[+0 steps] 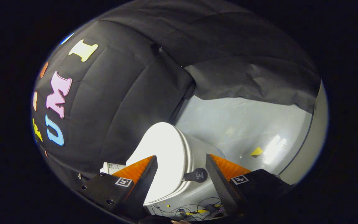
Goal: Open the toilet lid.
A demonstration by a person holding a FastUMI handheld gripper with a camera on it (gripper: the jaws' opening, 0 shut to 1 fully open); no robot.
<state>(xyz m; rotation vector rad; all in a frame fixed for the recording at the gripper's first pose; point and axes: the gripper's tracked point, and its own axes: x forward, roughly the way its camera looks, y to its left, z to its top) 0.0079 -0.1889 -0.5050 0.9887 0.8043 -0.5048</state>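
Presently my tool [181,174] is spread wide, released, flanking the closed toilet lid [163,155]; its dark tab [197,175] bears unreadable writing.

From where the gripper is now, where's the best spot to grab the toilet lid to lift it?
Probably the small dark round tab sticking out from the edge of the toilet lid. It juts past the rim, so one finger can go on each flat face. The gripper is open, with the tab between its fingers, nearer one; come straight ahead and close on it.
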